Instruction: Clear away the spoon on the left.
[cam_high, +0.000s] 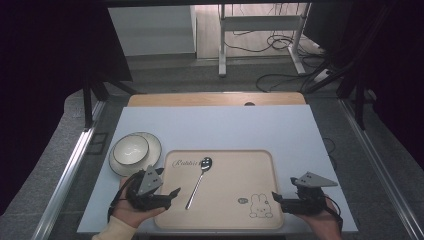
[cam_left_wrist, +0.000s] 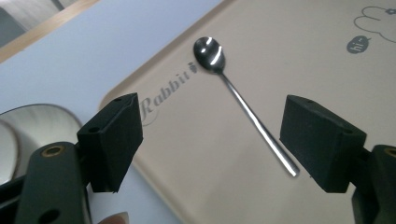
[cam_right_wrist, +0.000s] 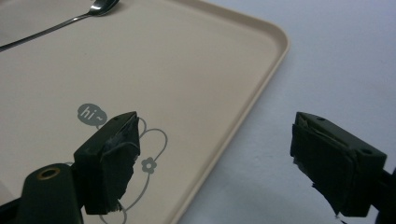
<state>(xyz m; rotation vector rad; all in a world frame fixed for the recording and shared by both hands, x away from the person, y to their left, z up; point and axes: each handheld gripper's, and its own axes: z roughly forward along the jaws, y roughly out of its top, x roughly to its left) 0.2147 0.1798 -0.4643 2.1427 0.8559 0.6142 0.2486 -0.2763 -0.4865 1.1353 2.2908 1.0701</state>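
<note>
Two open claws beside spoon (cam_high: 199, 178)

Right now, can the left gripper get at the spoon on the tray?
Probably yes. The left gripper is open, and the spoon lies bare on the tray ahead of its jaws, with nothing between them.

Spoon (cam_high: 198, 182) on tray (cam_high: 260, 162); bowl (cam_high: 130, 149) on plate (cam_high: 154, 146).

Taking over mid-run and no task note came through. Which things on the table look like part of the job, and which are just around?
Likely in play, judging by where the open grippers sit:
spoon lying on the tray
bowl on its plate
left gripper, right gripper

Just around:
cables on the floor
white stand beyond the table
</note>
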